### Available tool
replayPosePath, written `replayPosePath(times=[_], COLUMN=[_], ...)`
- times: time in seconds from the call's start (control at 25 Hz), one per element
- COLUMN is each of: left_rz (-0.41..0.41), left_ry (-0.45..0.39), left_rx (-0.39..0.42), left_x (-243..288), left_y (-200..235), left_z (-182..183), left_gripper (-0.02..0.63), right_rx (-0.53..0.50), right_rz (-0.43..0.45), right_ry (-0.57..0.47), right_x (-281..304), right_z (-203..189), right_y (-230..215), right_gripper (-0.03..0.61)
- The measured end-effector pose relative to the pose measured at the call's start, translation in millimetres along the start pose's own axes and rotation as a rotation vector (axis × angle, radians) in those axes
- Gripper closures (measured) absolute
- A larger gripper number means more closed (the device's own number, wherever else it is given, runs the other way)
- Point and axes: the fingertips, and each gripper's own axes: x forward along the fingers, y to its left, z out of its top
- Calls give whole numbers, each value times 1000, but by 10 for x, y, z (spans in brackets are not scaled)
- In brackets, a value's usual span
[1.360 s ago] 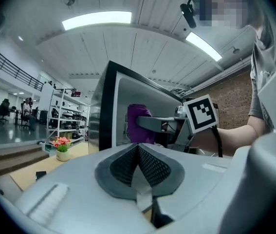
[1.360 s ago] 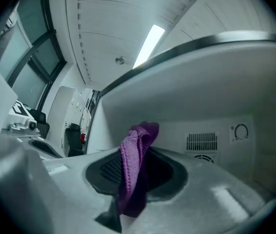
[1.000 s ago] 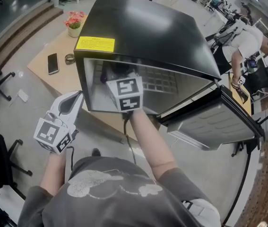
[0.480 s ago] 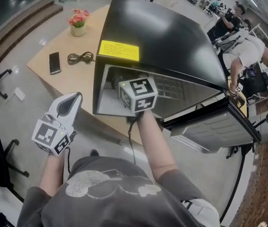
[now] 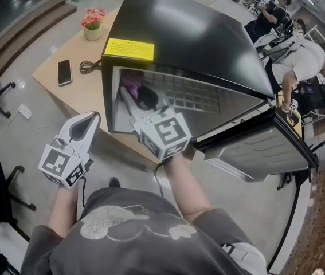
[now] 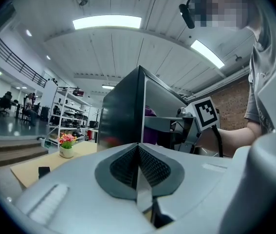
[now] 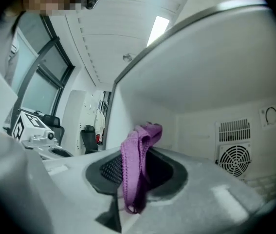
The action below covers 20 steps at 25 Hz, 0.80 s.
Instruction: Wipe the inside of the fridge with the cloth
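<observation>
Seemingly mid-wipe inside the fridge (image 5: 196, 33), pinching the purple cloth (image 7: 138, 145) in the right gripper (image 7: 137, 179); keeping the left gripper (image 6: 138, 172) pressed together outside the fridge; next probably calls for pushing cloth against an inner wall.

Wooden table (image 5: 73, 99) carrying the load, black fridge (image 5: 191, 33) on top
Out past the fingers of the left gripper (image 5: 93, 116), the fridge stands ahead and to their right; a dark phone (image 5: 64, 72) lies flat ahead to their left, a coiled black cable (image 5: 87, 67) just beside it, and a pot of pink flowers (image 5: 92, 24) farthest off
</observation>
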Motion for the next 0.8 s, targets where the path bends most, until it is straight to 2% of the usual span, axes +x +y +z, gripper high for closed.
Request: replayPosePath(times=[0.12, 0.4, 0.64, 0.8], left_rz=[13, 29, 21, 23], left_ry=[6, 25, 18, 13], left_rx=[4, 4, 3, -1], left_x=[-33, -71, -34, -14], left_y=[-150, -433, -515, -480], left_z=[-2, -46, -23, -16], left_gripper=[597, 597, 597, 597], right_rx=[-1, -72, -159, -177], right_rz=[54, 29, 30, -9], right_ry=[-4, 102, 287, 430], right_x=[-142, -134, 229, 316], right_z=[3, -82, -286, -493], right_y=[109, -134, -251, -378], right_gripper=[497, 495, 494, 494])
